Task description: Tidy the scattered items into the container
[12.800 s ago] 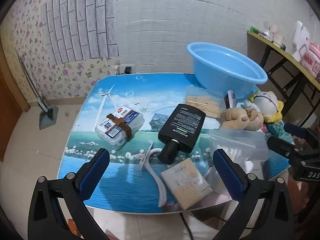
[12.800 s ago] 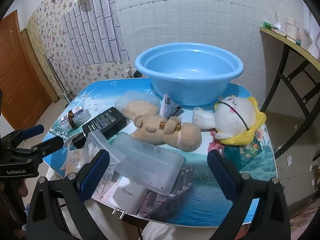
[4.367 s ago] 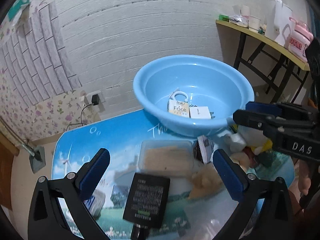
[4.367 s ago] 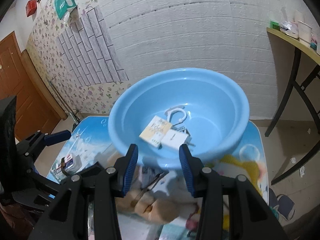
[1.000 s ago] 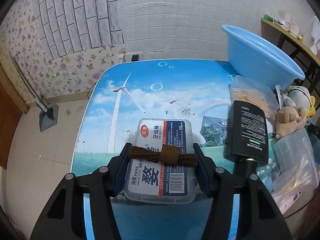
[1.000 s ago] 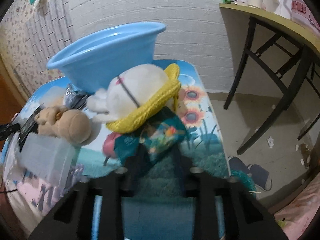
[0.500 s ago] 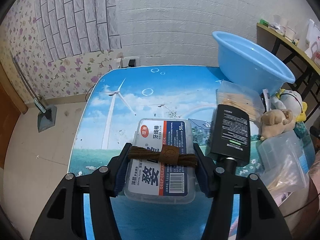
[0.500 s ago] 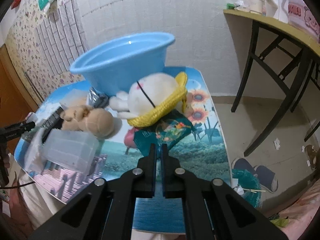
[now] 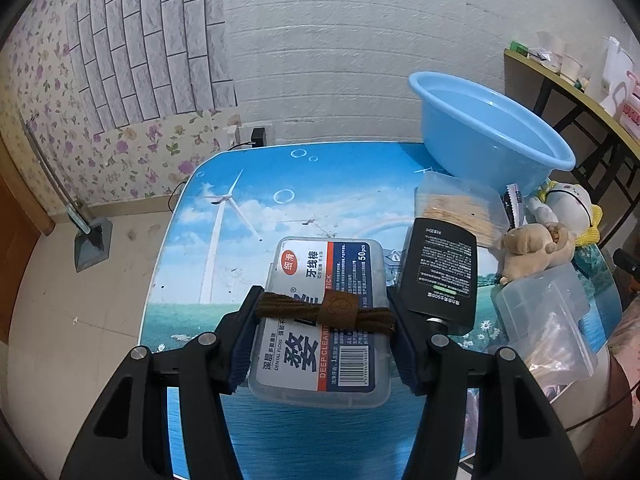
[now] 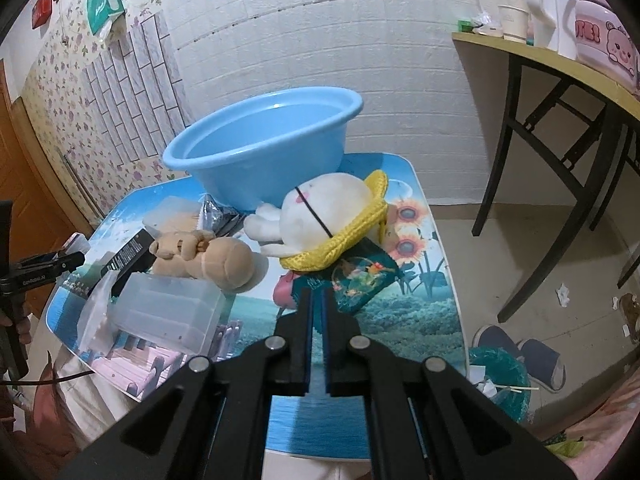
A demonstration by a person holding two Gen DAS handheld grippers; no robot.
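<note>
Still plenty left: the left tool (image 9: 322, 334) is clamped on the dental floss box (image 9: 325, 320), lifted off the tabletop (image 9: 248, 216), not yet in the blue basin (image 9: 486, 130). The right tool (image 10: 316, 316) is pinched fully closed, apparently on the teal pouch (image 10: 360, 274). Black bottle (image 9: 440, 276), plush bunny (image 10: 324, 212) and brown plush (image 10: 208, 258) still lie outside.

Glossy blue plastic basin (image 10: 264, 152); clear plastic floss box (image 9: 320, 320); fuzzy cloth plush rabbit (image 10: 320, 208)

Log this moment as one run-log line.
left tongs: shut on floss box | right tongs: shut on teal packet | basin: waiting
</note>
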